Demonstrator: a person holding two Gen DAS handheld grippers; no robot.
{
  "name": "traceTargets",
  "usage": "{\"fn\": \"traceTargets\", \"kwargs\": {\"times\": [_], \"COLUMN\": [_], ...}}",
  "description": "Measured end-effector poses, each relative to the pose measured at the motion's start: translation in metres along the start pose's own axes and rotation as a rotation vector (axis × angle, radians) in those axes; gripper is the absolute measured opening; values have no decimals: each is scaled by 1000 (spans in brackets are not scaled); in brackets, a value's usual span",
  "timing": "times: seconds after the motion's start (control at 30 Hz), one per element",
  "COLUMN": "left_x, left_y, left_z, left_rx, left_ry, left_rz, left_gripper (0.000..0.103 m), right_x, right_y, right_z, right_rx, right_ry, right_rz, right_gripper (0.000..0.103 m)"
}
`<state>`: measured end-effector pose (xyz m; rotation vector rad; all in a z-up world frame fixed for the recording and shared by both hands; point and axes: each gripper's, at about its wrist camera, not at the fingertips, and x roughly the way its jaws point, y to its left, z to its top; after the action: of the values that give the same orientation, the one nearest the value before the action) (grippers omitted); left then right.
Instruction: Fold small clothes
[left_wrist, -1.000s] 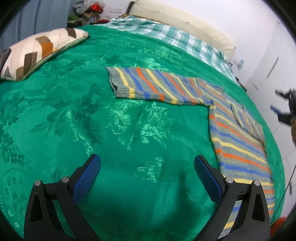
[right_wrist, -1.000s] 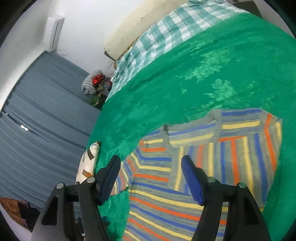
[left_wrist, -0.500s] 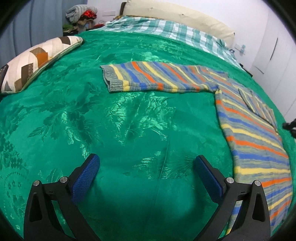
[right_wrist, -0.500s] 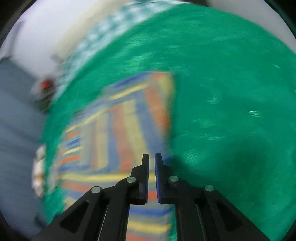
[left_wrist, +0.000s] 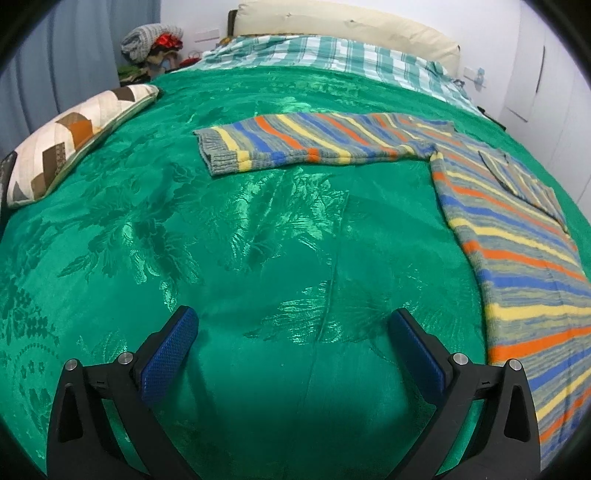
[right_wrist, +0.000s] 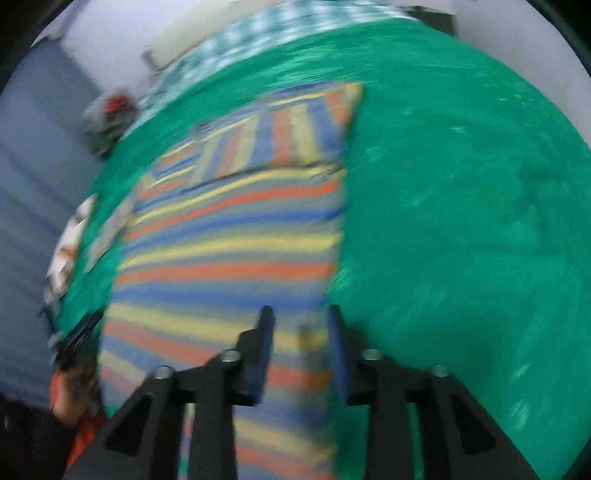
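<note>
Now my right gripper (right_wrist: 300, 332), pressed shut half a second ago, spreads partway over the striped sweater (left_wrist: 517, 258) lying right on the green bedspread (left_wrist: 258, 240), releasing it, while my left gripper (left_wrist: 291, 347) stays wide.

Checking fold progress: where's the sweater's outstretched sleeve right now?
In the left wrist view the sleeve lies flat on the green bedspread, upper centre, its cuff pointing left toward the patchwork pillow.

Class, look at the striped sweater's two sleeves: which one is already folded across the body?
The right-hand sleeve, lying across the sweater. The other sleeve stretches flat onto the green bedspread.
</note>
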<state>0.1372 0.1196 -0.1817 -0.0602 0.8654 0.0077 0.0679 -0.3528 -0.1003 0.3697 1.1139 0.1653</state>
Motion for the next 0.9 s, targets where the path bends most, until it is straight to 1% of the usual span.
{"fn": "traceTargets", "kwargs": {"times": [0.07,0.1,0.13,0.2,0.23,0.27,0.33,0.37,0.43,0.5,0.57,0.6,0.63,0.7,0.77,0.8,0.87,0.9], "left_x": [-1,-2,-2,-3,-3,-3,-3,-3,-2,-2,-4,-7,-13,-24,-30,-29,-19,-6], "left_y": [0,1,1,2,1,1,1,1,0,0,2,5,10,28,55,74,97,111], "left_z": [-1,-2,-2,-3,-4,-4,-4,-4,-3,-3,1,4,10,23,45,61,84,99], "left_rx": [1,-1,-2,2,5,6,7,7,9,7,-8,-27,-63,-149,-265,-335,-414,-463], "left_ry": [-5,-7,-8,-9,-9,-9,-8,-7,-5,-2,27,42,46,15,-26,-41,-31,-6], "left_rz": [1,-3,-5,-9,-9,-9,-7,-5,1,-1,-17,-37,-83,-178,-214,-232,-256,-281], "left_gripper": [103,103,103,103,103,103,103,103,103,103,102,102,102,102,102,102,102,101], "right_x": [4,8,16,20,15,10,-4,-15,-25,-33,-39,-38,-37,-35,-34,-37,-32,-30], "right_y": [11,14,13,4,-2,-4,-3,1,10,13,16,19,22,26,28,25,25,24], "right_z": [-30,-43,-59,-82,-92,-95,-101,-105,-105,-105,-105,-105,-105,-106,-107,-108,-108,-108], "right_rx": [-21,-16,0,46,85,108,122,111,90,78,50,36,23,3,-14,-21,-26,-23], "right_ry": [39,62,99,128,103,76,20,-43,-127,-172,-199,-203,-203,-207,-213,-213,-204,-198], "right_rz": [70,75,61,16,9,-3,-57,-120,-167,-173,-171,-165,-154,-134,-123,-121,-117,-113], "right_gripper": [46,46,46,46,46,46,46,48,53,55,55,55,55,55,55,55,55,55]}}
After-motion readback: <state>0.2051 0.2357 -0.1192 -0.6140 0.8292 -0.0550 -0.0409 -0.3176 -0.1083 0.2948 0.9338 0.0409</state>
